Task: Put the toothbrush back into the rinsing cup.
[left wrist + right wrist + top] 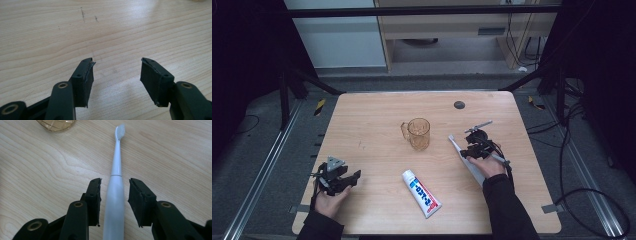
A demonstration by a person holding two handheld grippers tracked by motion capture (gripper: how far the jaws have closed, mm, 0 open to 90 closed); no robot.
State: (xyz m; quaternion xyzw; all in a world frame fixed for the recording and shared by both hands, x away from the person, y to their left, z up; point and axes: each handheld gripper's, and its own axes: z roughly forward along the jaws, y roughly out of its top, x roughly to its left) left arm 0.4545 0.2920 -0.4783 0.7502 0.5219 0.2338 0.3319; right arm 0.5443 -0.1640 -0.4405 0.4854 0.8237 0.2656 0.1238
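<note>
Your right gripper is half open w/ the toothbrush between its pads, not pinched yet. It's light, hard, slippery: grab the fat handle. Left gripper is wide open, holding nothing.

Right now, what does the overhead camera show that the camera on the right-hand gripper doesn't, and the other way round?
High view alone: the toothpaste tube, the left gripper held open near the table's front left, and the cup's handle.

Right gripper view alone: the right gripper up close, jaws either side of the toothbrush's handle with small gaps visible, not yet pressing, and the bristle head pointing away.

Both: the toothbrush lying flat, the amber cup, the wooden table.
</note>
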